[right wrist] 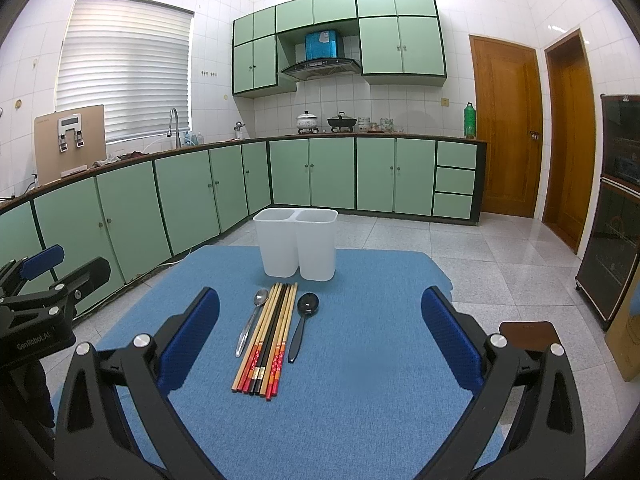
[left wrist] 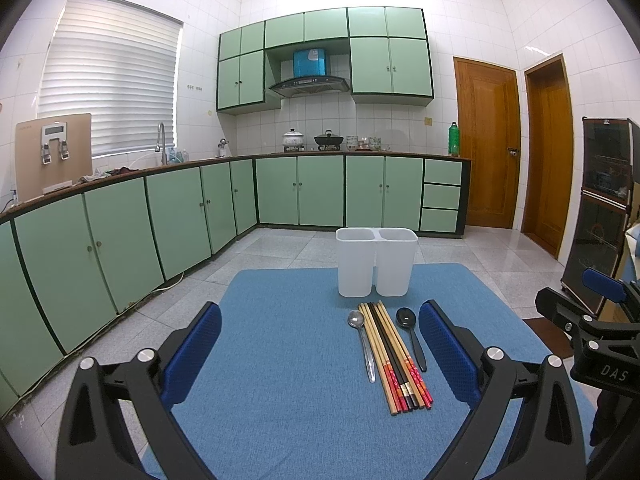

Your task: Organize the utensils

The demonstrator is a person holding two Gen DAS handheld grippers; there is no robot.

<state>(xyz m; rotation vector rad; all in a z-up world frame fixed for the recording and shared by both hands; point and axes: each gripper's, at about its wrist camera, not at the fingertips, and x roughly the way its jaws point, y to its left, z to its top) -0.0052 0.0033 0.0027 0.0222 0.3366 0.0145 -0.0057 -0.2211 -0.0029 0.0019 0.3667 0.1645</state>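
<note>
in the left wrist view the left gripper (left wrist: 320,336) hangs with fingers spread wide over the blue mat (left wrist: 280,400), chopsticks (left wrist: 394,356) lying between a steel spoon (left wrist: 362,344) and black spoon (left wrist: 412,336) before the white holder (left wrist: 376,266). in the right wrist view the right gripper (right wrist: 320,324) is likewise spread apart, gripping nothing.

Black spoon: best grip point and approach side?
Grip the black spoon at mid-handle, coming from above with the right gripper, fingers across the handle. It lies flat on the blue mat, bowl toward the white holder, on the right edge of the row. The chopsticks crowd its left side, the right side is free, and the handle is narrower than the bowl.
</note>
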